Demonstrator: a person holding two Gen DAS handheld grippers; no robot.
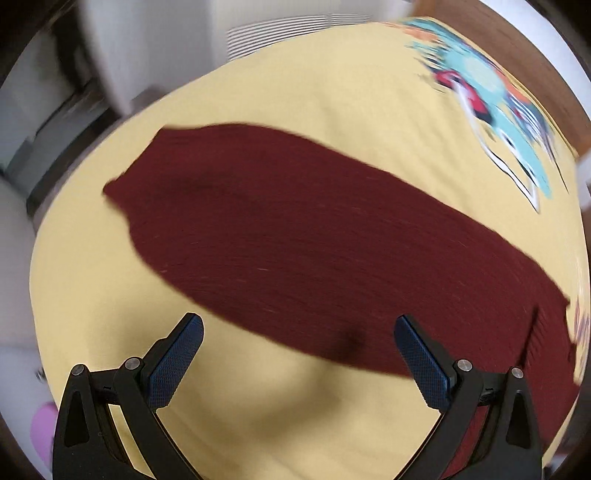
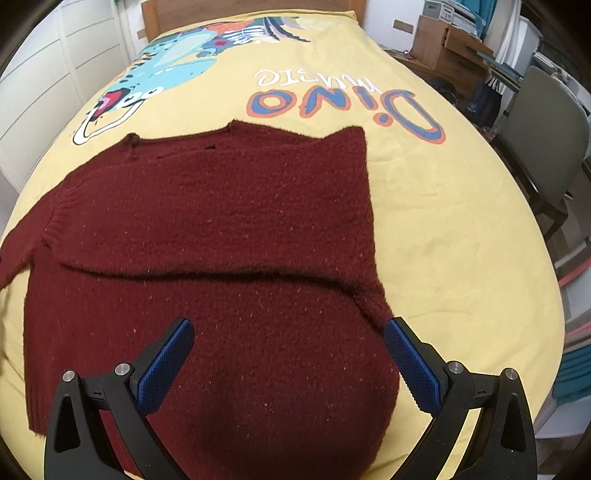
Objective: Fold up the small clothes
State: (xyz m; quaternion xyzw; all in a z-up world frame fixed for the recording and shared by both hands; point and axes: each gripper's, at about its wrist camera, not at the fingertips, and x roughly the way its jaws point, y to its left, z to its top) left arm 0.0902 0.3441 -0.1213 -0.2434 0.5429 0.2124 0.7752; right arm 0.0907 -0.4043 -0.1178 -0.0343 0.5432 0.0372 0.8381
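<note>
A dark red knitted sweater (image 2: 221,236) lies flat on a yellow bedspread (image 2: 461,240), with one sleeve folded across its body. My right gripper (image 2: 288,347) hovers open over the sweater's near part, nothing between its blue-padded fingers. In the blurred left wrist view, a long stretch of the sweater (image 1: 295,243) runs from upper left to lower right. My left gripper (image 1: 295,339) is open above the sweater's near edge and holds nothing.
The bedspread carries a dinosaur print (image 2: 162,66) and the lettering "Dino music" (image 2: 343,99). A wooden headboard (image 2: 243,11) stands at the far end, white drawers (image 2: 55,74) on the left, a grey chair (image 2: 546,136) and cluttered shelves on the right.
</note>
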